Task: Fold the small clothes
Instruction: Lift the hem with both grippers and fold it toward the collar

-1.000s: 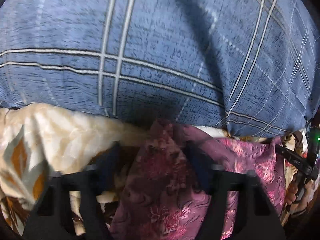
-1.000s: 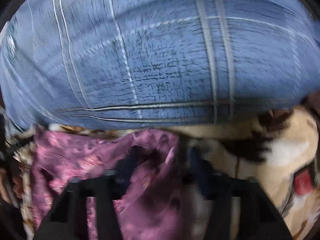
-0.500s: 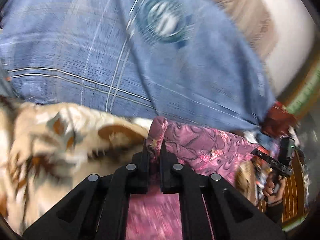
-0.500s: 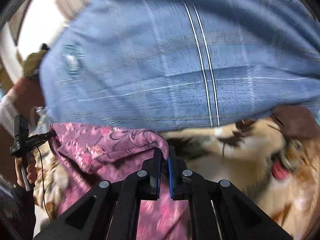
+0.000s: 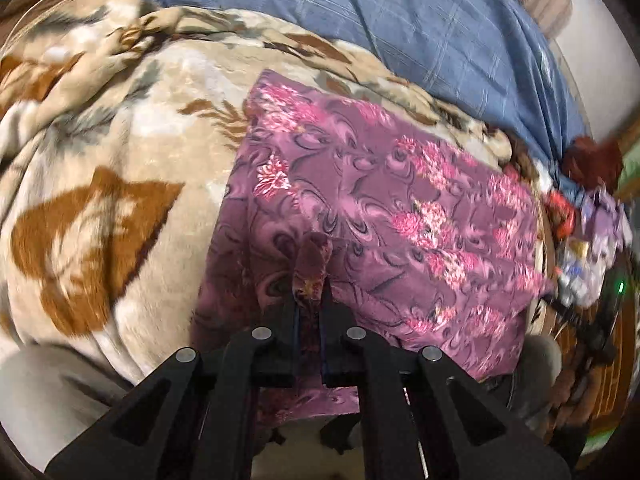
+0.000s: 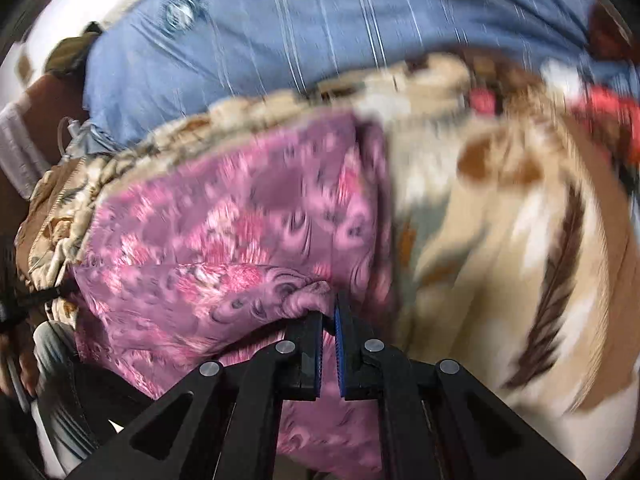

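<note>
Purple floral garment (image 5: pixel 372 200): spread on beige leaf-print fleece blanket (image 5: pixel 120 168), near blanket's edge; near hem lifted in a fold.
Left gripper (image 5: pixel 307 296): jaws clamped on bunched corner of the garment, cloth poking up between black fingers (image 5: pixel 286 320).
Right gripper (image 6: pixel 329 308): jaws closed, pinching gathered garment edge at blue-padded tips.
Blue plaid bedcover (image 5: pixel 440 20): behind blanket, far side.
Cluttered red and lilac items (image 5: pixel 592 216): right of garment, blurred, unidentifiable.
Right view motion-blurred.

Bare blanket (image 5: pixel 120 152) beside purple garment (image 5: pixel 380 184)
</note>
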Tool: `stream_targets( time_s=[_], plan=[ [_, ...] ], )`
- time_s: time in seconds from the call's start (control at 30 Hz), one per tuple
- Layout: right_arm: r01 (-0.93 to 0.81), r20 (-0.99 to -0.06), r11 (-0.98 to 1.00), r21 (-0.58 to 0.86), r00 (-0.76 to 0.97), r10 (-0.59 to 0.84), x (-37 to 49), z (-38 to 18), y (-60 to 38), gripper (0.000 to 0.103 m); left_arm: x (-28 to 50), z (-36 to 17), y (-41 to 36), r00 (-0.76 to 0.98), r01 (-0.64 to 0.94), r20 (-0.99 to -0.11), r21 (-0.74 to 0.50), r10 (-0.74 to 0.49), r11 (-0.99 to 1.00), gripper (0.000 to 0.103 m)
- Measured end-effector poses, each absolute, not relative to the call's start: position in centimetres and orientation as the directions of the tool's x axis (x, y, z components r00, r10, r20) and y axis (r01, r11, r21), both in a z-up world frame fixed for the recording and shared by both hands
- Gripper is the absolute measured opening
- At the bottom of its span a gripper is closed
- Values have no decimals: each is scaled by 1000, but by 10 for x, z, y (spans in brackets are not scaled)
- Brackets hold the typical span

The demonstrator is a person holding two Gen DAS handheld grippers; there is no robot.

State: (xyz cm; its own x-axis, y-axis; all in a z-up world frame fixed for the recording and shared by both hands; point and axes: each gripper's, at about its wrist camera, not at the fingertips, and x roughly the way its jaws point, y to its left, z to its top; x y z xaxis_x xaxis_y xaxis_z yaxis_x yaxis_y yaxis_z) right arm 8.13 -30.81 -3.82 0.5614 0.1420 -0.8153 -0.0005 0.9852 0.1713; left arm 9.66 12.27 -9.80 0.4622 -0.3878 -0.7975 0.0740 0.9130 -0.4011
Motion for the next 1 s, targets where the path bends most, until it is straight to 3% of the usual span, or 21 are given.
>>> stream_targets(
  time_s=[0.33, 0.6, 0.7, 0.83, 0.93, 1.0],
  plan=[
    [57, -808, 997, 51, 589, 8, 64, -19, -287, 5, 80, -82, 114, 515, 91, -781, -360, -353, 929, 5],
    [60, -768, 997, 37, 640, -10, 43, 9, -288, 5, 64, -55, 130, 556, 96, -736, -403, -385, 910, 5],
    [56, -761, 997, 47, 649, 0, 32, 16, -298, 5, 62, -62, 126, 524, 129, -770, -351, -364, 928, 5],
    [51, -818, 997, 51, 575, 12, 40, -18, -302, 5, 74, -120, 111, 389, 121, -871, -273, -298, 954, 6],
    [52, -875, 999, -6, 483, -30, 53, -58, -296, 6, 71, -126, 113, 407, 86, -867, -279, -289, 957, 9],
    [64, -892, 998, -16, 449, -43, 52, -65, -294, 12, 62, -115, 110, 446, 95, -854, -253, -269, 963, 15]
  ],
)
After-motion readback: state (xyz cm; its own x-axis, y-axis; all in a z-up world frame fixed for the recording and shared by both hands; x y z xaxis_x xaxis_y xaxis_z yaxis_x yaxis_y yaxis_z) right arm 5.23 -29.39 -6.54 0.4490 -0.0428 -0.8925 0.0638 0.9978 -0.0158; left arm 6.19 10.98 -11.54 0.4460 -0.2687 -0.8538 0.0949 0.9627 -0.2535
